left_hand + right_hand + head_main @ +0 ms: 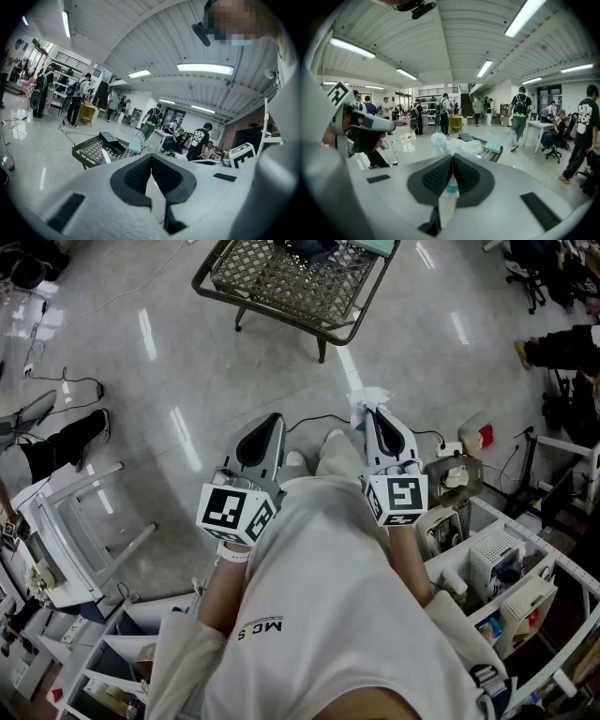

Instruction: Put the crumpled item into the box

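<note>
Crumpled item (457,146): whitish clear plastic, blue bit, wadded. Right gripper (452,158) jaws clamped on it. Left gripper (151,158) jaws together, empty.

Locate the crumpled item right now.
Head view, right side: the crumpled white item is pinched in the right gripper, sticking out past its jaw tips above the floor, short of the mesh table ahead.

Large open workroom. Glossy grey floor (178,390) reflecting light, black cables (66,381) trailing across it. White ribbed ceiling (454,33) with long tube lights (205,69). Low mesh table (281,282) ahead. White shelving (525,568) at right, white rack (66,521) at left. People (520,112) standing near desk (540,124) far off.
</note>
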